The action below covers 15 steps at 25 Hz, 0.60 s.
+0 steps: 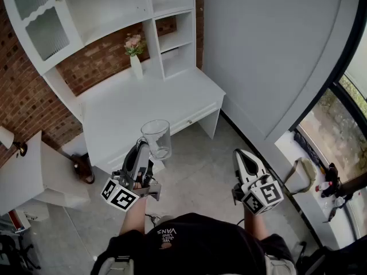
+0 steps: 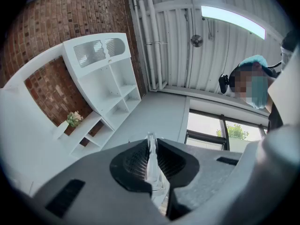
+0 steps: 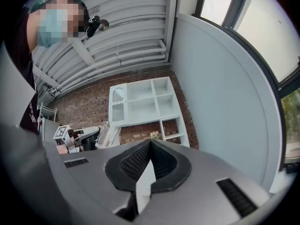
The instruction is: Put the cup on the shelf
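Glass cup [image 1: 156, 137] sits upright, clamped by its wall in the left gripper [image 1: 143, 149], short of the bench [image 1: 129, 110]. Right gripper [image 1: 246, 159] has its jaws together, nothing between them. Judged stage: carry. Next: raise the cup forward onto the shelf [image 1: 109, 7].

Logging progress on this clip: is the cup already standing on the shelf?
No, the left claw holds the cup in the air, well away from the shelf.

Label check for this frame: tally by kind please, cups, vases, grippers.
Clear glass cup: 1
Vase of flowers: 1
Grippers: 2, the left gripper and the right gripper
Total: 4
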Tool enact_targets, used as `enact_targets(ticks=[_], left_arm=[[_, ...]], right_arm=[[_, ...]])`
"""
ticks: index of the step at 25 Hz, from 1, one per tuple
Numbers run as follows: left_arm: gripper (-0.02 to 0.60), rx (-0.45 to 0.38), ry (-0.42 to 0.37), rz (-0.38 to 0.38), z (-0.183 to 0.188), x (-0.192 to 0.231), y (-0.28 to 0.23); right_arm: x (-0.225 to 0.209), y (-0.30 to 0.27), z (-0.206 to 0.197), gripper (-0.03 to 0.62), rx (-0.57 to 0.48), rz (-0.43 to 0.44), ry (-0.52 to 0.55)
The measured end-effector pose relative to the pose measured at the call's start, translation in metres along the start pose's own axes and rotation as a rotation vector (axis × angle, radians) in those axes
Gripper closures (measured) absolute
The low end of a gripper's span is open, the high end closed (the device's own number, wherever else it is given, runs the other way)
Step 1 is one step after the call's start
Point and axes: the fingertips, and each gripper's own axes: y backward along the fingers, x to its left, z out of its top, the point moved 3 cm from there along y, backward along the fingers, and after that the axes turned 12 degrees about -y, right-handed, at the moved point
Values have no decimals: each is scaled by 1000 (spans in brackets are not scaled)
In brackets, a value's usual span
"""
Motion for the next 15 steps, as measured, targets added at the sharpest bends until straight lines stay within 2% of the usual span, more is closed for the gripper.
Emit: enact_targets(ticks=[4,8,15], left_arm=[[549,7,-3,11,-6,-5,-5],[549,15,-8,8,-11,-9,-9],[549,31,-6,18,-22,-3,-17]], right_arm=[[-9,3,-2,594,34,-13,33],[-8,2,2,594,14,17,-8],[-16,-5,-2,594,17,27,-12]])
